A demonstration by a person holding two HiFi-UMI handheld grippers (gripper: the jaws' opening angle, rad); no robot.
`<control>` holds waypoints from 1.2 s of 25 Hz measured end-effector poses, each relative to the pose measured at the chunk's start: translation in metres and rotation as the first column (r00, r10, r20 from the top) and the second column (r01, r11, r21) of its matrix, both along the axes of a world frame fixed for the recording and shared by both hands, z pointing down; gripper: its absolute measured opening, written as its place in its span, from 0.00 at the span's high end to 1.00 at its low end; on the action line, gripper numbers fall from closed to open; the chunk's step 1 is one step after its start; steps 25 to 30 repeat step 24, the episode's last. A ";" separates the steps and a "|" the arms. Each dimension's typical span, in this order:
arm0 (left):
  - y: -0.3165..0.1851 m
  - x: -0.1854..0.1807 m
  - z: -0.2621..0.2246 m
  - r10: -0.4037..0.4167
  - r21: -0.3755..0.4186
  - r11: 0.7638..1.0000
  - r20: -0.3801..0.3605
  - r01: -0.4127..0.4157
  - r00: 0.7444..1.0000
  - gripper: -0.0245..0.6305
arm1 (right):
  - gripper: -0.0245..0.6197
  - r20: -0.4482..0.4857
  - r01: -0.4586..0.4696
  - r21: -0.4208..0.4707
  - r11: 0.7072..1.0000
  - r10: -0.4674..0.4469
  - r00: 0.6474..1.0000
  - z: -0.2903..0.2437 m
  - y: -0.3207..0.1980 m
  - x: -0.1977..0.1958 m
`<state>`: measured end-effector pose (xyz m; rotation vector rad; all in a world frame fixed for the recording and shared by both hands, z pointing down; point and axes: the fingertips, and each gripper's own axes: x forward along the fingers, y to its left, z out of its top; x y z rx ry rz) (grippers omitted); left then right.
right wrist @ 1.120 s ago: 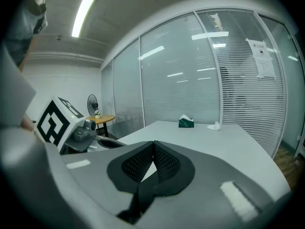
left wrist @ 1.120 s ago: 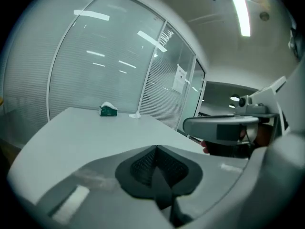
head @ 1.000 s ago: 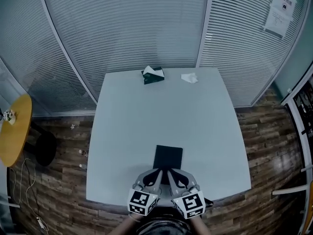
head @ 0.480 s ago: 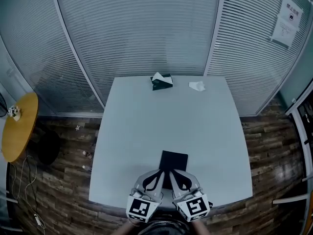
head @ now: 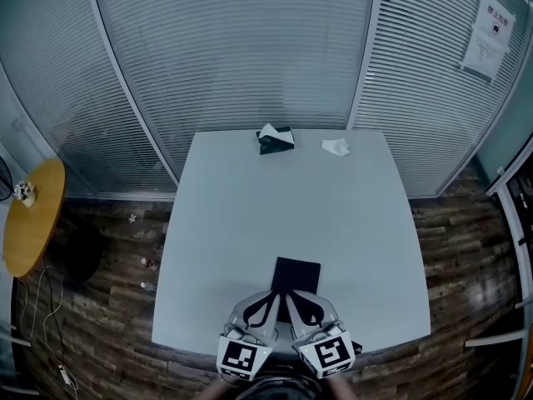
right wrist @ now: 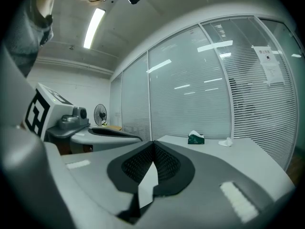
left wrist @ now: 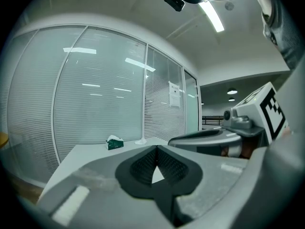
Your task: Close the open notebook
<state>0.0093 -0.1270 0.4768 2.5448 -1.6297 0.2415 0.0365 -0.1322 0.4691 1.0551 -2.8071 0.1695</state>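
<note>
Black ribbed pads (left wrist: 143, 166) pressed tip to tip on nothing, the same on both of two grippers, left gripper (head: 268, 297) beside right gripper (head: 298, 297), over the near edge of one dark notebook (head: 298, 272) lying flat and apparently shut on one white table (head: 216, 223), one green tissue box (head: 275, 138) and one crumpled tissue (head: 336, 147) at its far edge.

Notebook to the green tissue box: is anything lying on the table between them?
No. In the head view the table between the notebook and the tissue box is bare; the crumpled tissue lies off to the box's right.
</note>
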 end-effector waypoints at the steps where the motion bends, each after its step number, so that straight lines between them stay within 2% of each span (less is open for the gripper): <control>1: 0.000 0.000 0.000 -0.006 -0.009 1.000 -0.014 0.006 1.000 0.96 | 0.96 -0.003 0.003 -0.003 1.000 -0.003 1.000 0.001 0.000 0.000; 10: 0.000 -0.004 0.005 -0.003 -0.008 1.000 0.012 0.003 1.000 0.96 | 0.96 -0.029 0.016 -0.020 1.000 -0.016 0.999 0.004 0.002 -0.003; 15: 0.000 -0.004 0.006 -0.008 -0.012 1.000 0.009 0.008 1.000 0.96 | 0.96 -0.045 0.018 -0.019 1.000 -0.019 0.999 0.004 0.004 -0.004; 18: 0.002 -0.004 0.003 -0.029 -0.027 0.999 -0.031 0.028 0.999 0.96 | 0.96 -0.050 0.015 -0.023 1.000 -0.016 0.999 0.005 0.005 -0.004; 22: 0.000 -0.008 0.005 -0.016 -0.012 1.000 0.003 0.016 1.000 0.96 | 0.96 -0.048 0.012 -0.021 1.000 -0.013 0.999 0.005 0.003 -0.004; 30: -0.002 -0.009 0.004 -0.020 -0.014 1.000 -0.005 0.020 1.000 0.96 | 0.96 -0.046 0.008 -0.020 1.000 -0.009 0.999 0.005 0.001 -0.004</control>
